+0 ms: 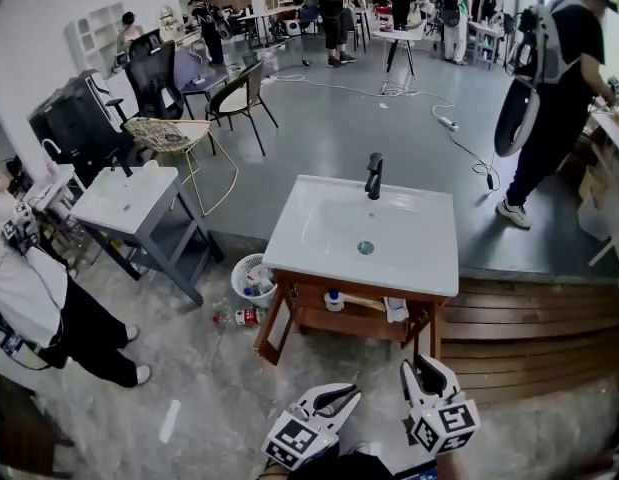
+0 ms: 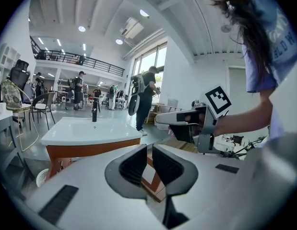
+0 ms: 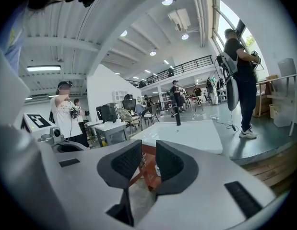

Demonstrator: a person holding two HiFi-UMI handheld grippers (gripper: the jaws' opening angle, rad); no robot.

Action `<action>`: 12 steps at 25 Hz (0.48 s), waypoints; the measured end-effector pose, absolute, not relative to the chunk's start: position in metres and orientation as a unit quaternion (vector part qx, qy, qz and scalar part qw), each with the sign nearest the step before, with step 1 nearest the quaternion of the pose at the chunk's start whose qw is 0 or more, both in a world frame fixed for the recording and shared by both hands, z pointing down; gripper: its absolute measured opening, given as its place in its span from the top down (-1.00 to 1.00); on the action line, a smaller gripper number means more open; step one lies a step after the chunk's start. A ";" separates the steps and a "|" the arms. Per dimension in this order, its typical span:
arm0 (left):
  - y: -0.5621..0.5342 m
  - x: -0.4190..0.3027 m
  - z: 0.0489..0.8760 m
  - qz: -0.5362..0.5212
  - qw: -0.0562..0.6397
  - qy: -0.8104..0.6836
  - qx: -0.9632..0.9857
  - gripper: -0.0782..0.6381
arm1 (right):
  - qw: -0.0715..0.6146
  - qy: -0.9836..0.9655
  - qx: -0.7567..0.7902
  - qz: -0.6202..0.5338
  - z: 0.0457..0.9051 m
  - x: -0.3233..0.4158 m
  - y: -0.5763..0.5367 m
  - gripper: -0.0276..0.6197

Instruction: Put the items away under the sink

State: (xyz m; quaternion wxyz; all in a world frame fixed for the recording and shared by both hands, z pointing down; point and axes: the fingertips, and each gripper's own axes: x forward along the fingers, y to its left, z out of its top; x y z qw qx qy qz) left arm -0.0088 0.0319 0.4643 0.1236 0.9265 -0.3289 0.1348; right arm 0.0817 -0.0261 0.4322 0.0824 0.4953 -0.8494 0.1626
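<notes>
While you face the white sink [image 1: 329, 230], your left hand-held gripper [image 2: 149, 153] narrow and empty, your right hand-held gripper [image 3: 148, 152] likewise, white items [image 1: 395, 310] lying on the wooden shelf [image 1: 357, 324] beneath the sink

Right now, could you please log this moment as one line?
left tongs: empty, slightly apart | right tongs: empty, slightly apart | both short of sink | shelf beneath: items on it

Left gripper [image 1: 336, 398] and right gripper [image 1: 422, 371] are held side by side low in the head view, pointing forward and slightly down; each gripper's jaws stand a narrow gap apart, nothing between them.
</notes>
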 end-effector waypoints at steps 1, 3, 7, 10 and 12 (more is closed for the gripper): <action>0.035 -0.007 0.459 0.133 0.121 -0.331 0.927 0.69 | 0.080 -0.850 0.496 0.159 0.427 0.084 -0.022 0.61; 0.041 -0.003 0.451 0.125 0.121 -0.337 0.925 0.69 | 0.077 -0.850 0.498 0.153 0.418 0.089 -0.013 0.62; 0.050 0.003 0.436 0.094 0.138 -0.347 0.923 0.69 | 0.072 -0.850 0.501 0.143 0.401 0.099 0.010 0.63; 0.061 0.008 0.423 0.099 0.119 -0.345 0.926 0.69 | 0.075 -0.853 0.497 0.138 0.392 0.101 0.033 0.64; 0.067 0.012 0.414 0.103 0.104 -0.344 0.928 0.68 | 0.082 -0.857 0.491 0.131 0.391 0.102 0.047 0.64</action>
